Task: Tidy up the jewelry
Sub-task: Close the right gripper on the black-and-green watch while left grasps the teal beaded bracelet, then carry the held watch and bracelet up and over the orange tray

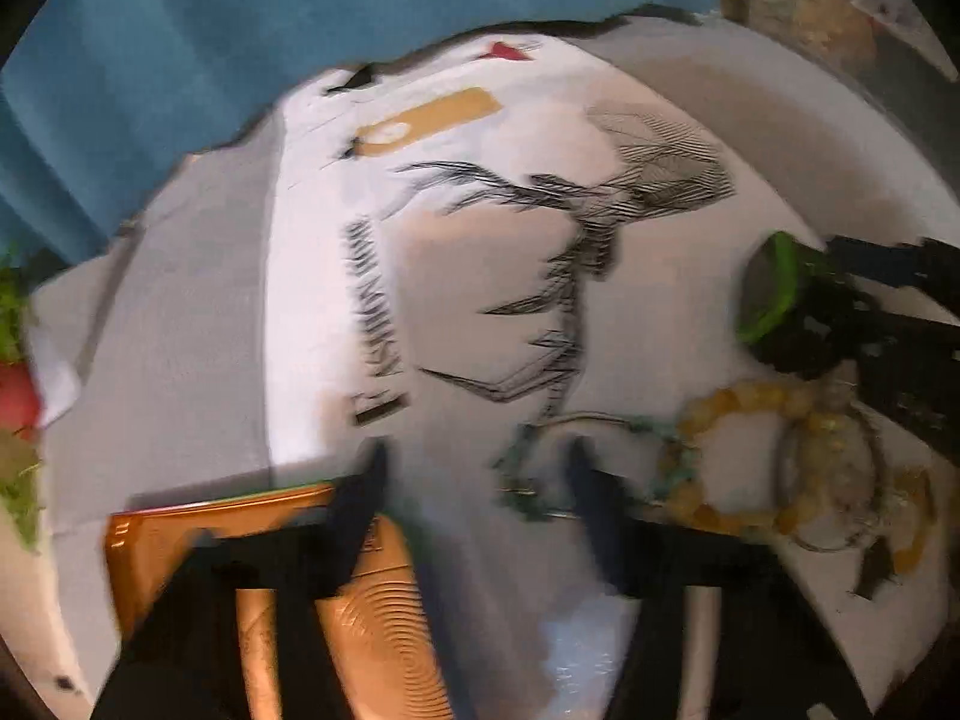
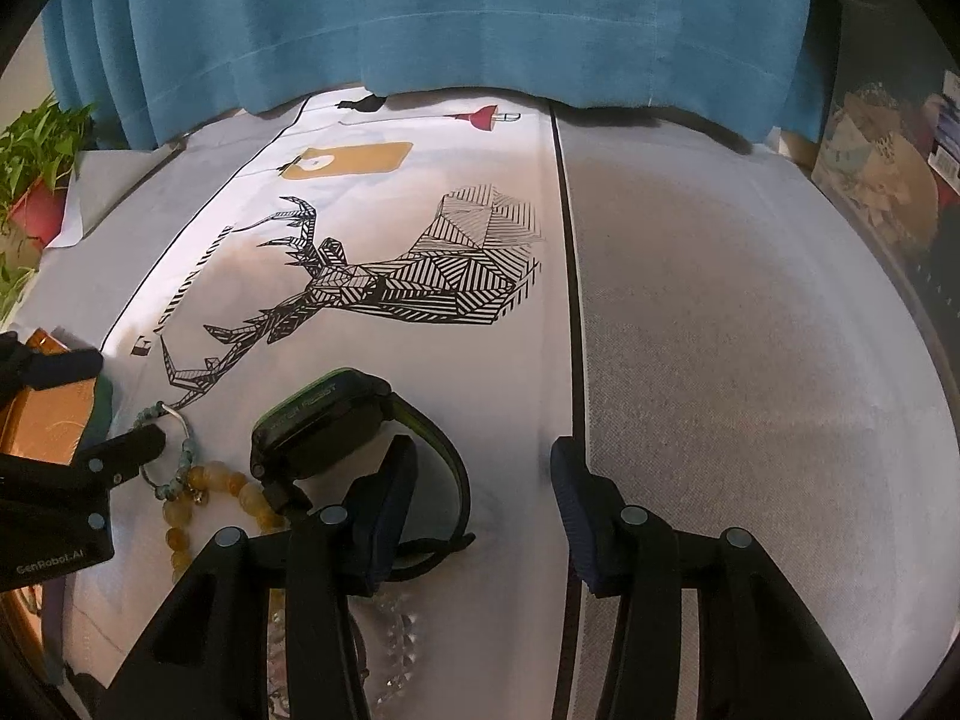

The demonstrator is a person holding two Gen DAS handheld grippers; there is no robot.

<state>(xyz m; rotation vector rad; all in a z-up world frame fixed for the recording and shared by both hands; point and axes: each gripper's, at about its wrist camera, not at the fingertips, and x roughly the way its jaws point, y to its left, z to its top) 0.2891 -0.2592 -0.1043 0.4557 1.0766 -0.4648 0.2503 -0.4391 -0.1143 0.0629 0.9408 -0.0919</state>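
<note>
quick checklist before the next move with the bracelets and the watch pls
1. Left gripper around the teal bead bracelet: cannot tell; one finger lies beside the beads, the left wrist view is blurred.
2. Right gripper free of load: ok; jaws apart, nothing clamped between them.
3. Watch clear of the right gripper: not ok; its strap loops right at the near finger.
4. Yellow bead bracelet separate from the teal one: not ok; they touch or overlap.
5. Orange box in reach of the left gripper: ok; it sits right under that gripper.
6. Tablecloth flat: ok.
</note>
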